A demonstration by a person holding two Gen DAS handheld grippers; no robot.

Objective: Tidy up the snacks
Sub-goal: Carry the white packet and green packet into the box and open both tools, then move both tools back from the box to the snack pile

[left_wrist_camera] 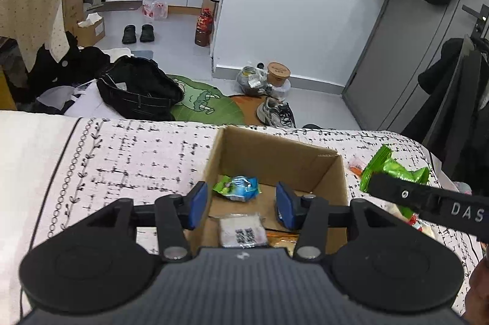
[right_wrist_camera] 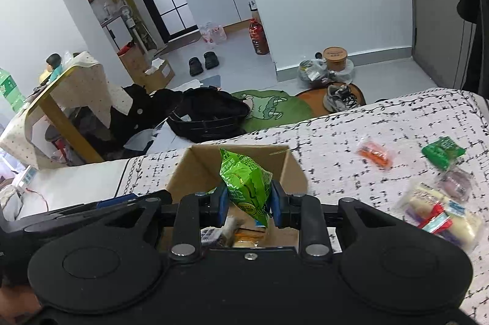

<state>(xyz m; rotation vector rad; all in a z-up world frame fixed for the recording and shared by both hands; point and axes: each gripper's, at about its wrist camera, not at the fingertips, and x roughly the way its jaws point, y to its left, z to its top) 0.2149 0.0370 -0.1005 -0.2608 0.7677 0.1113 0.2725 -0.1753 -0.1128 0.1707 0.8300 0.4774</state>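
A cardboard box (left_wrist_camera: pixel 330 172) (right_wrist_camera: pixel 293 169) stands open on the patterned cloth. My left gripper (left_wrist_camera: pixel 241 204) hangs open above the box with nothing between its blue pads. Inside the box lie a blue-green snack packet (left_wrist_camera: pixel 237 187), a clear packet with a black label (left_wrist_camera: pixel 243 231) and an orange packet (left_wrist_camera: pixel 281 238). My right gripper (right_wrist_camera: pixel 248 202) is shut on a bright green snack bag (right_wrist_camera: pixel 247 181) (left_wrist_camera: pixel 394 169), held over the near edge of the box. In the left wrist view that bag shows to the right of the box, at the tip of the right gripper's black finger (left_wrist_camera: pixel 406 193).
Several loose snacks lie on the cloth right of the box: an orange packet (right_wrist_camera: pixel 374 152), a dark green packet (right_wrist_camera: pixel 443 151), a purple one (right_wrist_camera: pixel 455 183) and a pale bundle (right_wrist_camera: pixel 440 215). Beyond the table edge, the floor holds a black bag (left_wrist_camera: pixel 137 86), shoes (left_wrist_camera: pixel 275 111) and a green mat (left_wrist_camera: pixel 207 102).
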